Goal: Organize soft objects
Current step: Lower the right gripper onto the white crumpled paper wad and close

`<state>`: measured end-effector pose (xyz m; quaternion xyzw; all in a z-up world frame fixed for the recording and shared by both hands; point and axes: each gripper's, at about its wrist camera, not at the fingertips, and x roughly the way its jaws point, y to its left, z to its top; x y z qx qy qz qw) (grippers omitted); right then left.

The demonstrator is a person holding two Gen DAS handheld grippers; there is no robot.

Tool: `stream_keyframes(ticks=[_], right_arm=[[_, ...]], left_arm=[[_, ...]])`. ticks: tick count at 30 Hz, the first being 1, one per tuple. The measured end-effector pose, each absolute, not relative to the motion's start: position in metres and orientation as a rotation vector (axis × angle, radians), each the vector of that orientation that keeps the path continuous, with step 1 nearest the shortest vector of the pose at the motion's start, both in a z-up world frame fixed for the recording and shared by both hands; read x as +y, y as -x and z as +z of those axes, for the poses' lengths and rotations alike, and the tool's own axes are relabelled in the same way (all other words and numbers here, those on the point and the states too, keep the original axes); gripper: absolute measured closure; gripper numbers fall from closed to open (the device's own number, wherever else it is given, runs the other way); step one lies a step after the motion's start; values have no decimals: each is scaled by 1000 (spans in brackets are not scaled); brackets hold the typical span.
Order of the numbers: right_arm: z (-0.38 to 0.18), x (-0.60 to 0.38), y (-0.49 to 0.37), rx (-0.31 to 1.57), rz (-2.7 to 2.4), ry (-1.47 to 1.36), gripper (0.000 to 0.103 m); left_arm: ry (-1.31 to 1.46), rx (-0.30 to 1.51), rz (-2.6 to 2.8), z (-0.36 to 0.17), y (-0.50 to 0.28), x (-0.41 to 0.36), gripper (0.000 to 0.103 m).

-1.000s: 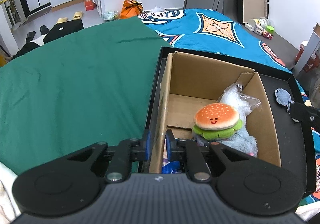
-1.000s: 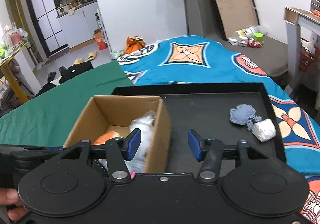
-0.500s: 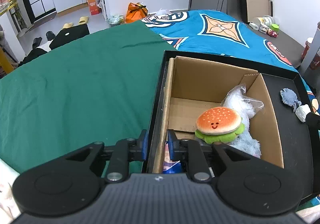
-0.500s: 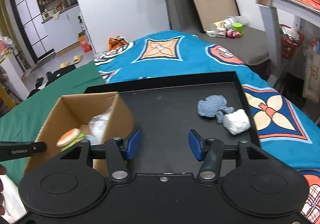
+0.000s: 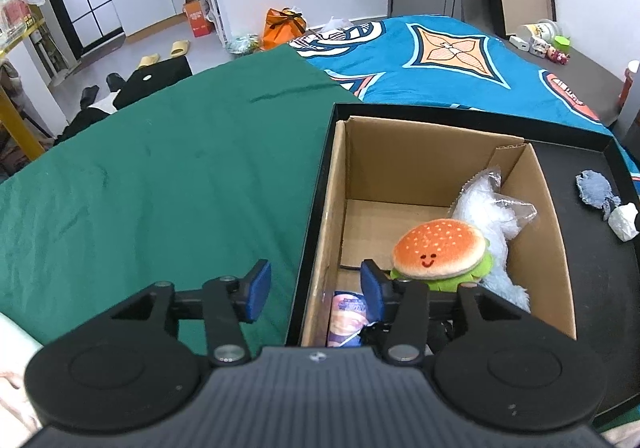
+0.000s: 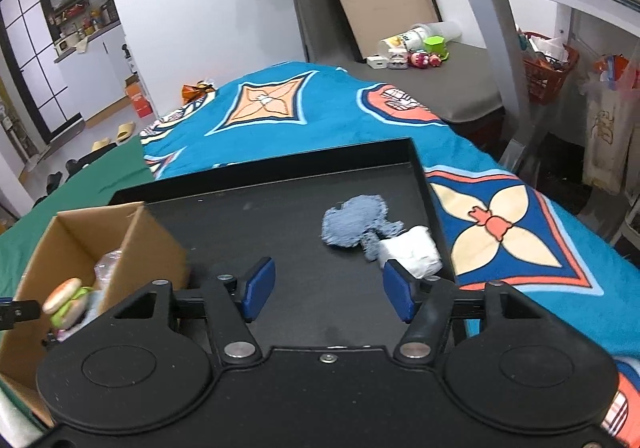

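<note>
Here, at the tray's [image 6: 280, 168] left edge, the cardboard box [image 5: 436, 152] already holds a burger plush [image 5: 438, 246], a clear bag and a packet; the left gripper [image 5: 312, 286], jaws just opened, straddles its near wall, empty. The right gripper [image 6: 328, 290], widening and empty, faces a blue rag [image 6: 356, 222] and white wad [image 6: 412, 250] still loose by the right rim. Tray rests on green and patterned blue cloths in a cluttered room

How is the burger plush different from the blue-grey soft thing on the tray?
The burger plush lies inside the cardboard box; the blue-grey soft thing lies loose on the black tray. The burger plush is orange and green with a smiling face; the blue-grey soft thing is plain and fuzzy. Neither is held.
</note>
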<state>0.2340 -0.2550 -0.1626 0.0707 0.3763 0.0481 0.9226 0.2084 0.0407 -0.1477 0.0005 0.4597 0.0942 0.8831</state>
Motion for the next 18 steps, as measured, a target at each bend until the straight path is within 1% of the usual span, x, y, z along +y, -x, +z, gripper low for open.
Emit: stream_keyframes(ticks=[11, 18], right_arm=[[-193, -279, -253, 758, 42, -118, 43], [-202, -282, -261, 751, 47, -113, 43]], left_arm=[[-47, 960, 226, -149, -216, 29, 52], [-66, 977, 238, -156, -223, 23, 52]])
